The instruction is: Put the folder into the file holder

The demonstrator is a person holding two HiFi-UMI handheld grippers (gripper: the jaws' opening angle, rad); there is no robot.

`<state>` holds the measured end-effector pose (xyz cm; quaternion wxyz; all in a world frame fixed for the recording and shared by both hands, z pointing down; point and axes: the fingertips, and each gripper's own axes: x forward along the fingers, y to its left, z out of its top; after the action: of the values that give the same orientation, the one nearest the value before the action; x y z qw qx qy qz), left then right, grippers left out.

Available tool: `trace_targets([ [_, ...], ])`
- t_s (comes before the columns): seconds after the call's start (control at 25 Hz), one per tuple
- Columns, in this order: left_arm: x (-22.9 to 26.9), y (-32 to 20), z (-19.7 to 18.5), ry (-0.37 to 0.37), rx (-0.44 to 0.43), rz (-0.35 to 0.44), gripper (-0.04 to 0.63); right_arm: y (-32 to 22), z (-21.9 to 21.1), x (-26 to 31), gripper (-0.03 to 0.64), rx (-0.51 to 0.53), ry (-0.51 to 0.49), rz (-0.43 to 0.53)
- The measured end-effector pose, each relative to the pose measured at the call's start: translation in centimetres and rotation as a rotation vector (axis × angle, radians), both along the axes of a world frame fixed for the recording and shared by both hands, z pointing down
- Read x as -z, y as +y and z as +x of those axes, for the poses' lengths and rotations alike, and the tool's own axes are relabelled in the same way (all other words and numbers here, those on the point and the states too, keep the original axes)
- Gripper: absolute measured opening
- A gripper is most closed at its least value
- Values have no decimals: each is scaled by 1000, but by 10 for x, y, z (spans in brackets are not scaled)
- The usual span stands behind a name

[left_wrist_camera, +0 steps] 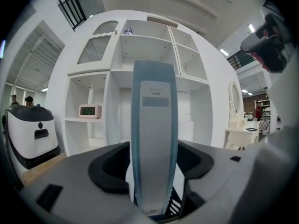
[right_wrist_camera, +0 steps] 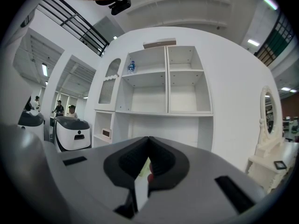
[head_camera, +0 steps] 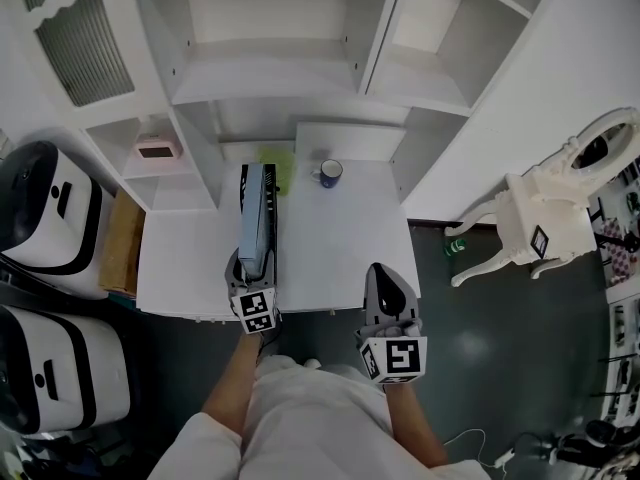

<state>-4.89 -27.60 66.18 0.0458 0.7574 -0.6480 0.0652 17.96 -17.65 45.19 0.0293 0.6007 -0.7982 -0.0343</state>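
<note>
A blue-grey folder [head_camera: 258, 218] stands on edge on the white table [head_camera: 340, 238], its lower edge in the black file holder [left_wrist_camera: 174, 203]. My left gripper [head_camera: 252, 268] is at the folder's near end. In the left gripper view the folder's spine [left_wrist_camera: 154, 125] rises between the jaws, and a gap shows between it and each black pad [left_wrist_camera: 108, 168], so this gripper [left_wrist_camera: 153, 164] is open. My right gripper [head_camera: 386, 286] hovers over the table's front right edge. It [right_wrist_camera: 148, 146] is shut with nothing in it.
A mug [head_camera: 329, 173] and a green item [head_camera: 275, 168] sit at the table's back. White shelving with a small clock [head_camera: 158, 149] stands behind. Two white machines [head_camera: 45, 208] are at the left, a white chair [head_camera: 545, 218] at the right.
</note>
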Motion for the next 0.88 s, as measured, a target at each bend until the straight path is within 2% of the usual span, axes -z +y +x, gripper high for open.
trace_targets([
  [0.16,10,7,5,36,-69,-34,397,4,-4,1,-2,-6,-11,-5],
  [0.28,31,16,8,35,-126,-22,454,7,-7,0,-2,-6,-23,-8],
  [0.4,66,27,4,41,-164,10,486,8,-11,2,-2,-7,-39,-9],
  [0.56,123,43,-11,40,-189,69,484,10,-19,8,-2,-9,-60,-3],
  [0.6,137,48,-16,40,-188,86,470,10,-22,10,-2,-8,-63,-1],
  [0.68,162,59,-27,32,-165,124,380,12,-28,15,-2,-5,-66,4],
  [0.8,193,73,-47,-23,-87,182,142,15,-35,22,-2,-6,-72,11],
  [0.88,208,82,-58,-50,-61,195,36,17,-43,26,-2,-8,-71,17],
])
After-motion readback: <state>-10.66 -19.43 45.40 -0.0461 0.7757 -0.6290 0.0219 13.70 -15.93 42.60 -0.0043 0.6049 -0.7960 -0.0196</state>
